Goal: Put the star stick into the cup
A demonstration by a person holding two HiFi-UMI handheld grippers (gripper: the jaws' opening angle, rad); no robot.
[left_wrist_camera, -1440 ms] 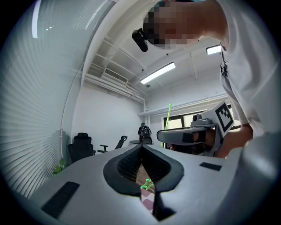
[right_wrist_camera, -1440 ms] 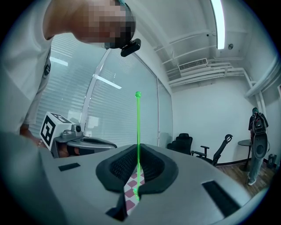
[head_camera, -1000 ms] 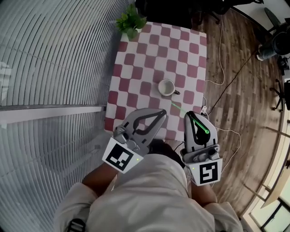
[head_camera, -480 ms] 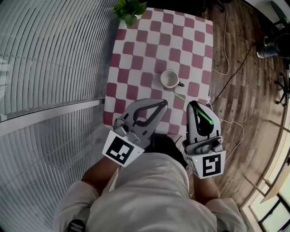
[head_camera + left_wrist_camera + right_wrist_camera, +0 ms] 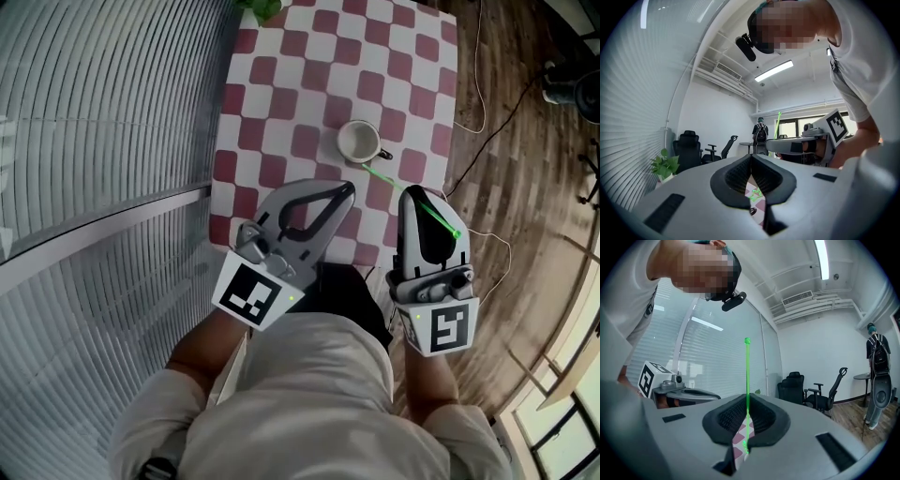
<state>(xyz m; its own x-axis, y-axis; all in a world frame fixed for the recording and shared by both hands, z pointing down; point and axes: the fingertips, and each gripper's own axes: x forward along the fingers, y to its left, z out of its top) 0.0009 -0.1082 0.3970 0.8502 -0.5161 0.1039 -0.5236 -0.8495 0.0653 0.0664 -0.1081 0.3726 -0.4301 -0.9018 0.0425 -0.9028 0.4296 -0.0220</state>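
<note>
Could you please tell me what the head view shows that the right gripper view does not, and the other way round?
Only the head view shows the cup, standing empty on the table. Only the right gripper view shows the office chairs and a person standing at the far right. Both show the green star stick clamped in the right gripper, the checkered table and the left gripper alongside.

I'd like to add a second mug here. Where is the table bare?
The table is bare from the plant at the far corner down to the cup, across its full width. The near end is crowded: the cup, the star stick in the right gripper, and the left gripper crowd together.
</note>
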